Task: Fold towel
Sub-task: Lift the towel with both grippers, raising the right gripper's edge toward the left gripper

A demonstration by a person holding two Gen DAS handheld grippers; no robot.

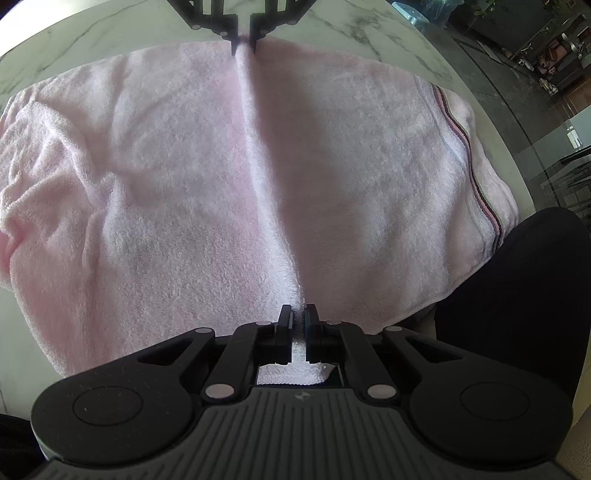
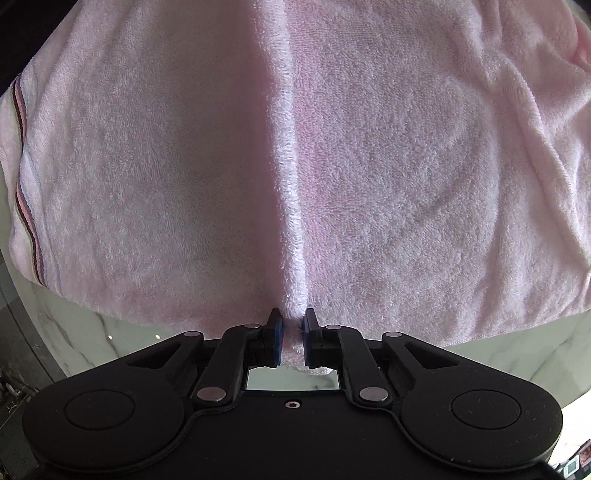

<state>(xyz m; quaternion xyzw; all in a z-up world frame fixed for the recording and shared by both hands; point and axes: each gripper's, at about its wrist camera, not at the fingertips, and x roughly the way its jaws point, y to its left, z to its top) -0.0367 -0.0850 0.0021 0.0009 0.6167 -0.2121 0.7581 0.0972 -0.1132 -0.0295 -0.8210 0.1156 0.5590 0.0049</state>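
Note:
A pink terry towel [image 1: 155,177] with a dark striped border [image 1: 476,177] lies spread on a white marble table [image 1: 110,29]. My left gripper [image 1: 298,314] is shut on the towel's near edge, pinching up a ridge [image 1: 258,155] that runs straight across to the far edge. My right gripper [image 1: 243,46] shows there at the top, shut on the far end of that ridge. In the right wrist view the right gripper [image 2: 292,319] is shut on the towel [image 2: 424,184], the ridge [image 2: 288,177] runs away from it, and the striped border [image 2: 26,192] is at left.
The marble table's edge [image 1: 491,122] curves along the right, with a glass panel and dark floor beyond. A dark-clothed body part [image 1: 517,295] is at the right beside the towel. Bare marble [image 2: 110,343] shows below the towel in the right wrist view.

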